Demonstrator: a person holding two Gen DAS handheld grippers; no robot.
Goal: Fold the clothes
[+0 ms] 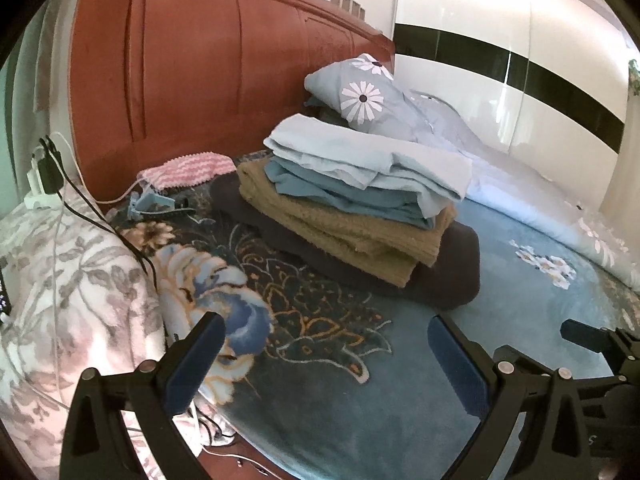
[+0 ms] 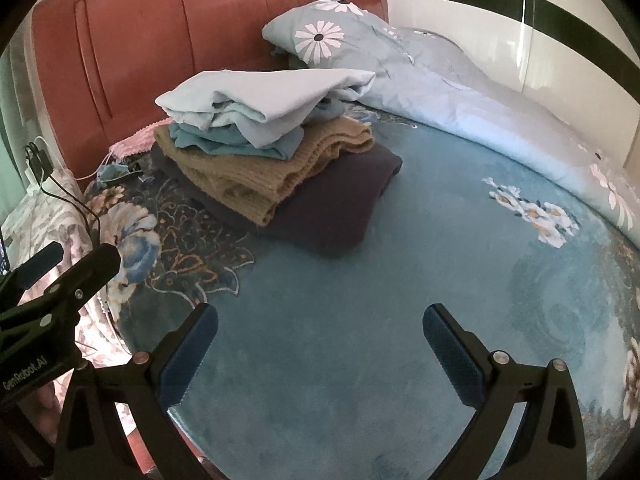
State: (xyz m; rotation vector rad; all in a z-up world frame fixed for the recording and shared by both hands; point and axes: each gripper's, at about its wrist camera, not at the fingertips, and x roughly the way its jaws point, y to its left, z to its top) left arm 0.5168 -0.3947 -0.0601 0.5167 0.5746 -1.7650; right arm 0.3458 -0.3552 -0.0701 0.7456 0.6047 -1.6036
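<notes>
A stack of folded clothes (image 1: 352,200) (image 2: 272,148) rests on the blue floral bedspread (image 1: 360,380) (image 2: 360,320) near the headboard. A pale blue garment (image 1: 360,152) (image 2: 260,96) lies on top. Beneath it come a teal one (image 1: 340,194), a tan knit (image 1: 340,232) (image 2: 272,176) and a dark purple piece (image 1: 440,276) (image 2: 336,208). My left gripper (image 1: 326,340) hovers open over the bedspread in front of the stack, holding nothing. My right gripper (image 2: 320,332) is open too, farther back from the stack, over bare bedspread. The left gripper (image 2: 60,264) shows at the right view's left edge.
A red wooden headboard (image 1: 200,80) (image 2: 140,40) stands behind. A daisy-print pillow (image 1: 360,92) (image 2: 320,28) and a pale quilt (image 1: 520,200) (image 2: 500,120) lie at the back right. A pink striped cloth (image 1: 188,172), cables (image 1: 100,216) and a floral blanket (image 1: 60,300) crowd the left edge.
</notes>
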